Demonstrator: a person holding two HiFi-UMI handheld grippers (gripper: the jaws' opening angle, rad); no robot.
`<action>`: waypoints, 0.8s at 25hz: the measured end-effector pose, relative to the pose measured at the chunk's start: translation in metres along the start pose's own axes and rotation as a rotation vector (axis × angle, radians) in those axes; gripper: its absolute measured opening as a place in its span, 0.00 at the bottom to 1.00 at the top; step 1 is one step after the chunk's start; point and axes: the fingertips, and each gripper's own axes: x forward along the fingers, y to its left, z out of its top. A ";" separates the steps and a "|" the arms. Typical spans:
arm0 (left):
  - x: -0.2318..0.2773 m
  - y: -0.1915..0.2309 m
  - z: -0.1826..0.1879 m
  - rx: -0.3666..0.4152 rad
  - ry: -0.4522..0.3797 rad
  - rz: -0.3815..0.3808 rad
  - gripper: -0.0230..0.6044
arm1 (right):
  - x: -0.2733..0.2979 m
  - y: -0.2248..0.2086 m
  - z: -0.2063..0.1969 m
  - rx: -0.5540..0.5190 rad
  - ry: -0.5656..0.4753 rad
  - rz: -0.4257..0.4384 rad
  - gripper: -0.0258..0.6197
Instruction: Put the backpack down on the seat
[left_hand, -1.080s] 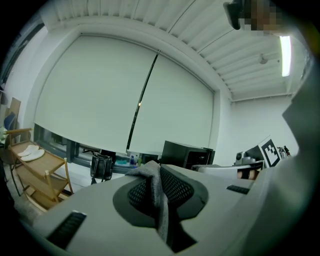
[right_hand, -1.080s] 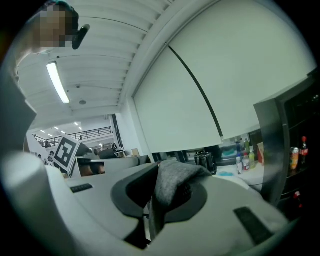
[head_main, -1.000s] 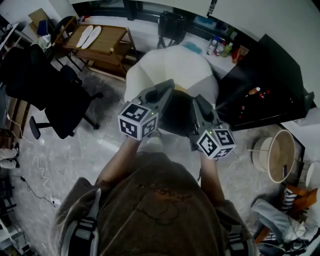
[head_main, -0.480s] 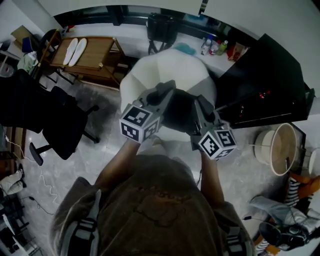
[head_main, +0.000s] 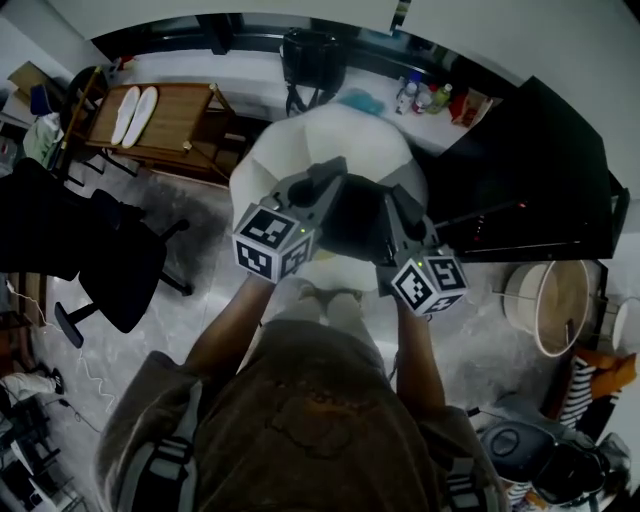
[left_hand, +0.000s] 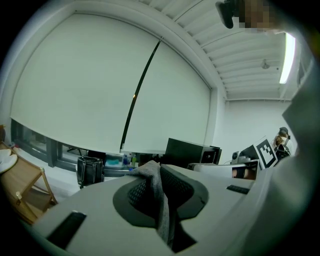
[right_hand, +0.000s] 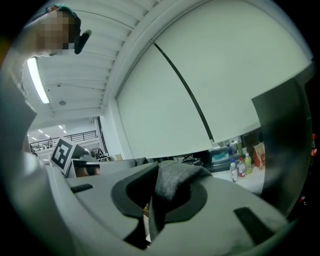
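Backpack (head_main: 352, 215): one, dark and nearly black from above, grey where the jaws bite into it. It hangs between the two grippers, over the single white faceted seat (head_main: 335, 135); whether it touches the seat cannot be told.

The left gripper (head_main: 325, 182) has its jaws closed on a fold of grey backpack fabric (left_hand: 161, 200). The right gripper (head_main: 393, 205) is clamped likewise on a bunched grey fold (right_hand: 172, 182). There are two marker cubes, a left cube (head_main: 272, 243) and a right cube (head_main: 428, 285).

Beyond the seat, one black bag (head_main: 310, 55) stands on the pale ledge (head_main: 250, 70), with a few bottles (head_main: 405, 97) nearby. At the left, one wooden table (head_main: 180, 120) bears two white insoles (head_main: 135, 105), and one black office chair (head_main: 120, 270) stands near it.
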 end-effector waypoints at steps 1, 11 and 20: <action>0.004 0.002 -0.001 -0.003 0.007 0.000 0.08 | 0.003 -0.004 0.000 -0.002 0.003 0.000 0.10; 0.055 0.032 -0.016 -0.020 0.051 0.005 0.08 | 0.046 -0.049 -0.009 0.017 0.037 0.003 0.10; 0.100 0.070 -0.046 -0.018 0.061 0.012 0.08 | 0.088 -0.091 -0.040 0.042 0.072 0.010 0.10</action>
